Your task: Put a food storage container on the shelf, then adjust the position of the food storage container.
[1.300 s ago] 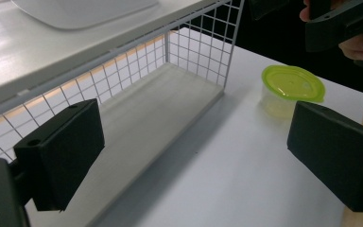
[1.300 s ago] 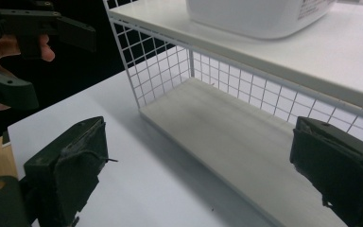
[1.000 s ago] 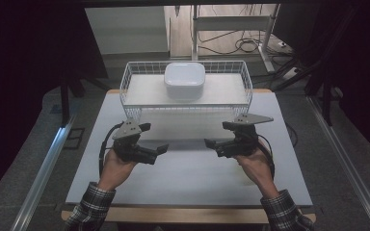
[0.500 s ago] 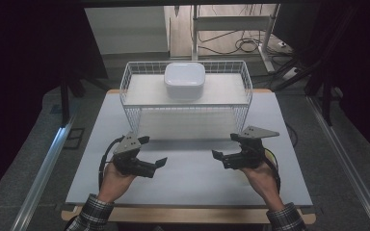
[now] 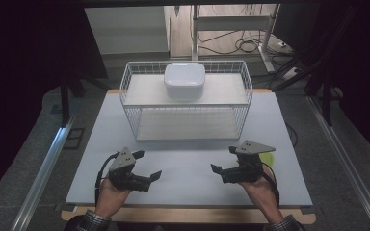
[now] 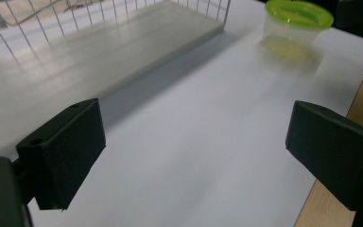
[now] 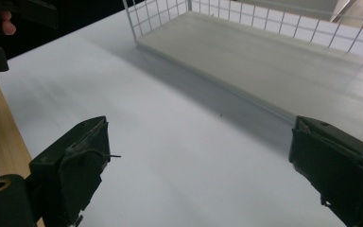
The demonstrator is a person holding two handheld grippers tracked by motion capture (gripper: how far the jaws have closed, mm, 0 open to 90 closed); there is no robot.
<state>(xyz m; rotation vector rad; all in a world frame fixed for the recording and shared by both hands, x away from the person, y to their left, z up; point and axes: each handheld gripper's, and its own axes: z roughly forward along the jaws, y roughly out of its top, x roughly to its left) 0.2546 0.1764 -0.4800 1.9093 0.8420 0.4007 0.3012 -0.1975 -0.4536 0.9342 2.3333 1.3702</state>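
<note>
We hold both grippers, left gripper and right gripper, wide open and empty before the wire rack; we judge reaching for something comes next.

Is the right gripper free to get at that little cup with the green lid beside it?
Probably yes. The cup stands on the bare table just right of the right gripper, behind its grey plate in the high view. The gripper is open and empty, and nothing seems to block it.

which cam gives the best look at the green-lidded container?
Left gripper view: the green-lidded container stands in full view on the white table, clear body visible, if blurred. In the high view it's a green sliver behind the right claw.
</note>
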